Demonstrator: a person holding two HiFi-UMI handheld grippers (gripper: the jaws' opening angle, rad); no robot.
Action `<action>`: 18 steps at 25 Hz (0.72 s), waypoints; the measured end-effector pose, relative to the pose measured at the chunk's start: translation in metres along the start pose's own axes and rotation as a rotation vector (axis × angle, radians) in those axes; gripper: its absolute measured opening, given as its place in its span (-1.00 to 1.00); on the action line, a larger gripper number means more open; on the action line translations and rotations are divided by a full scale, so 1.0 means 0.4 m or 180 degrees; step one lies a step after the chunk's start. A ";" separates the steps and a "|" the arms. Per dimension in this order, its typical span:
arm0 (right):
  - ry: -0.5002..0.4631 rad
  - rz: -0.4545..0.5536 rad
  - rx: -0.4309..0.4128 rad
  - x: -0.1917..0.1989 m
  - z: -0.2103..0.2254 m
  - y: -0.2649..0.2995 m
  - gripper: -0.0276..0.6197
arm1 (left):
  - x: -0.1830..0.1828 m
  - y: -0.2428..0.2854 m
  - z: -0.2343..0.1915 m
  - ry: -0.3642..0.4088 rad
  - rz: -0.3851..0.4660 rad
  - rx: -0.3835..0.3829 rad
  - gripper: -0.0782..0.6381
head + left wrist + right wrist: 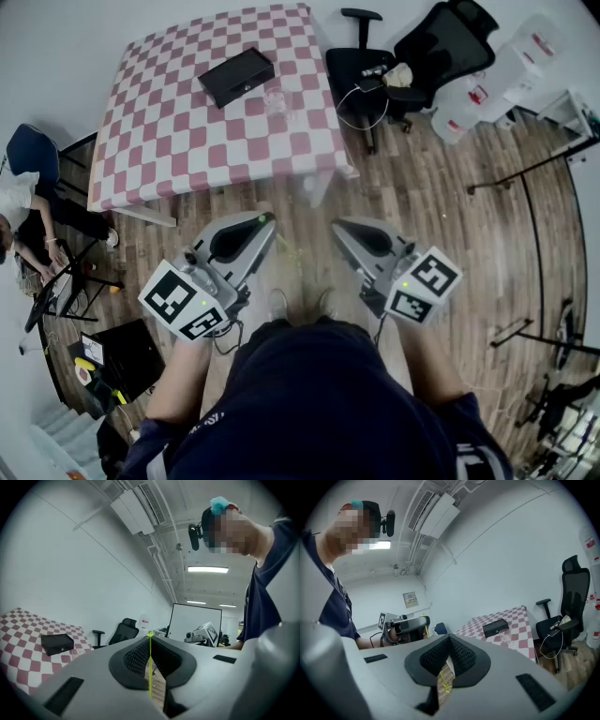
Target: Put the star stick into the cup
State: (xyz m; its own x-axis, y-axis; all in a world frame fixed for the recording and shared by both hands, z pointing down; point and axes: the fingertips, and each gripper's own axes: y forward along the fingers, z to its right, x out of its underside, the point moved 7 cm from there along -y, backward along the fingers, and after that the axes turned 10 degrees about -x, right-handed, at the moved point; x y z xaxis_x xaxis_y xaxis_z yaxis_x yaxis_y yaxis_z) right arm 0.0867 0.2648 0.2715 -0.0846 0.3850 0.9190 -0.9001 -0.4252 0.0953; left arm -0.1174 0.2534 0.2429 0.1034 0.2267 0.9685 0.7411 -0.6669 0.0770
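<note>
My left gripper (150, 637) is shut on the star stick (150, 667), a thin yellow-green rod that stands upright between its pads. In the head view both grippers hang over the wooden floor in front of the person, the left gripper (267, 223) beside the right gripper (339, 227). The right gripper (450, 638) has its jaws together with nothing gripped. From the right gripper view the left gripper (410, 624) shows with the stick (425, 627) in it. The clear cup (276, 98) (505, 636) stands on the checkered table (169, 141), well ahead of both grippers.
A black box (236, 76) lies on the table near the cup. Two black office chairs (366, 70) (441, 47) stand to the table's right. A person sits at the far left (19, 202). A black case (122, 356) lies on the floor at the lower left.
</note>
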 end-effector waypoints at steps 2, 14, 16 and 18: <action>-0.0002 0.0004 -0.0008 -0.002 0.003 -0.002 -0.87 | -0.001 0.004 0.001 -0.0001 -0.0002 -0.0001 -0.69; 0.0003 -0.0034 -0.0317 0.007 0.016 -0.036 -0.86 | 0.011 0.048 0.058 0.0042 -0.0032 -0.0080 -0.69; -0.0012 -0.0028 -0.0376 0.002 0.024 -0.067 -0.86 | 0.008 0.057 0.086 0.0067 -0.0013 -0.0130 -0.69; -0.0014 0.0000 -0.0431 -0.007 0.035 -0.101 -0.86 | 0.010 0.068 0.114 0.0091 0.0000 -0.0180 -0.69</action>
State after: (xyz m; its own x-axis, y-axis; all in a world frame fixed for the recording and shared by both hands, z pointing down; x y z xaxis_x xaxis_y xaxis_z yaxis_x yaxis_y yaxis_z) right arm 0.1294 0.2693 0.2704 -0.0830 0.3812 0.9207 -0.9496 -0.3105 0.0430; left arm -0.0665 0.2686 0.2381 0.0836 0.2069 0.9748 0.7024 -0.7061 0.0896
